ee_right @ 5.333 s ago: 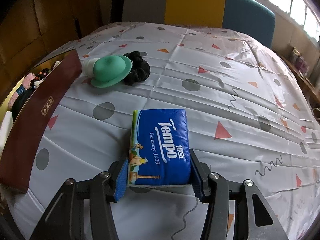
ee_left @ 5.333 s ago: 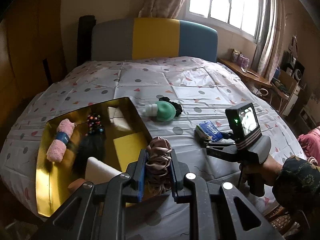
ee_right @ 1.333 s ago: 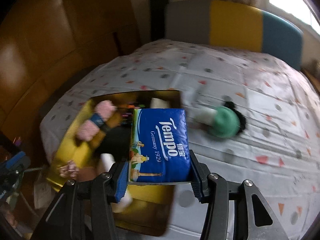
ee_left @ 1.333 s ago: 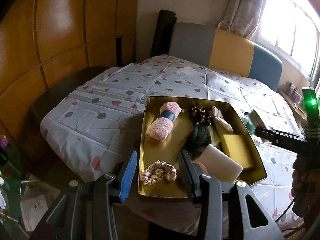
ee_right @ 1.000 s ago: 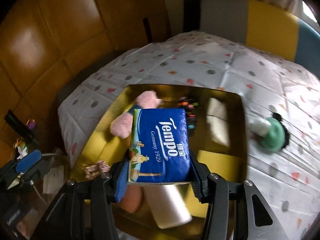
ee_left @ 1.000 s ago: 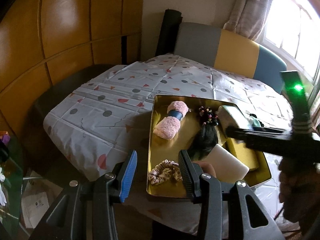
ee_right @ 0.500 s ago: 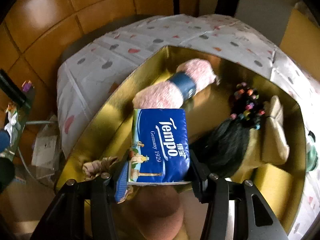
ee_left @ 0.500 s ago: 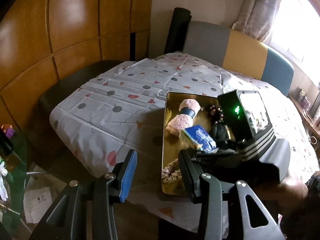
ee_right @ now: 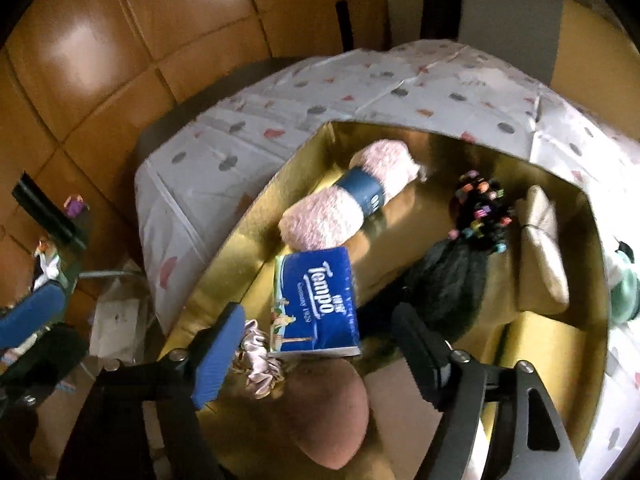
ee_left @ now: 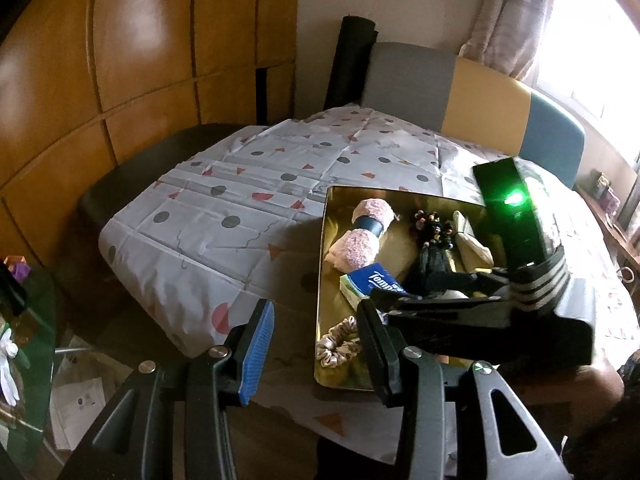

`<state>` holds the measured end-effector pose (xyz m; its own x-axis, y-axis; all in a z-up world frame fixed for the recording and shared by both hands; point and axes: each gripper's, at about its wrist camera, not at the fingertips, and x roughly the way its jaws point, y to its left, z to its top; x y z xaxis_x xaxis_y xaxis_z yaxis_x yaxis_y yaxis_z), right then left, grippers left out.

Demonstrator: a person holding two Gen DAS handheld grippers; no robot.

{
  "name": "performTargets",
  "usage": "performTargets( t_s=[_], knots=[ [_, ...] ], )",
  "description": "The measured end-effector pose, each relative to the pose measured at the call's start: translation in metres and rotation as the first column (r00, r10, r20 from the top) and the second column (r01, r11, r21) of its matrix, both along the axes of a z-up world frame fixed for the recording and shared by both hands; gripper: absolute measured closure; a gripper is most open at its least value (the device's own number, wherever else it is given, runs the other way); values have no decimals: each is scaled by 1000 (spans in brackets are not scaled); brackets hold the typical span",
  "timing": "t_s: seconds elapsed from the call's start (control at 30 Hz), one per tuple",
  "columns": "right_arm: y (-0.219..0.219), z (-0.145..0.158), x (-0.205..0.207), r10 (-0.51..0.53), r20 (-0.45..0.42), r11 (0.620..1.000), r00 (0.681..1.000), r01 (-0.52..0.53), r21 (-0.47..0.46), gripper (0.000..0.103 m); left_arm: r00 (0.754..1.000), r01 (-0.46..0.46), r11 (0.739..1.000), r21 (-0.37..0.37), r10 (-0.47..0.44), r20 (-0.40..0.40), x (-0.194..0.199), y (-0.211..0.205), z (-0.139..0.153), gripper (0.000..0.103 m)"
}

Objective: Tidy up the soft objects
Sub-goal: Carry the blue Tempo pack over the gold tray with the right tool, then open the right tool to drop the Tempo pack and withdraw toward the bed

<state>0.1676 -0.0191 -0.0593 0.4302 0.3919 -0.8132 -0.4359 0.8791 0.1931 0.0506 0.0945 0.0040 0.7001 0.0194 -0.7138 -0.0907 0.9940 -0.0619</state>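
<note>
The right gripper (ee_right: pixel 316 344) is above the gold tray (ee_right: pixel 256 216), pointing down into it. Its jaws have just been opening and now stand wide; the blue tissue pack (ee_right: pixel 316 304) is between them but the pads do not touch it any more. The pack leans tilted in the tray, its top edge against the pink rolled towel (ee_right: pixel 348 204) w/ a dark blue band. Just under the pack's lower left corner lies the pale pink scrunchie (ee_right: pixel 260 364), and a round pinkish sponge (ee_right: pixel 328 412) is right below, near the camera. To the right in the tray: a black hair piece (ee_right: pixel 452 280) w/ coloured beads on top, then a beige cushion-like thing (ee_right: pixel 544 248) near the right wall. Outside the tray, at the right edge of the picture, a bit of a green thing (ee_right: pixel 622 292) shows.

The left gripper (ee_left: pixel 316 344) hangs in front of the bed corner, apart from the tray (ee_left: pixel 322 280), jaws partly open w/ nothing between them. In the left wrist view the tissue pack (ee_left: pixel 372 280) sits below the towel (ee_left: pixel 360 240), the scrunchie (ee_left: pixel 338 342) in the near corner of the tray. The tray stands on the bed sheet (ee_left: pixel 224 224), white w/ dots and triangles. The right gripper's body w/ a green light covers the tray's right part in this view.
</note>
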Motion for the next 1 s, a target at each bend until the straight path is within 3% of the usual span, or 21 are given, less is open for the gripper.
performTargets(
  t_s=[0.27, 0.6, 1.0],
  knots=[
    [-37, 29, -16, -92, 116, 996, 989, 90, 21, 22, 1000, 25, 1000, 8, -25, 2, -2, -11, 3, 60],
    [-109, 54, -37, -223, 234, 974, 946, 226, 12, 19, 998, 69, 997, 28, -69, -5, -2, -33, 5, 59],
    [-203, 47, -53, -340, 261, 930, 904, 364, -49, 17, 989, 148, 987, 55, -147, -17, 4, -66, 5, 59]
  ],
)
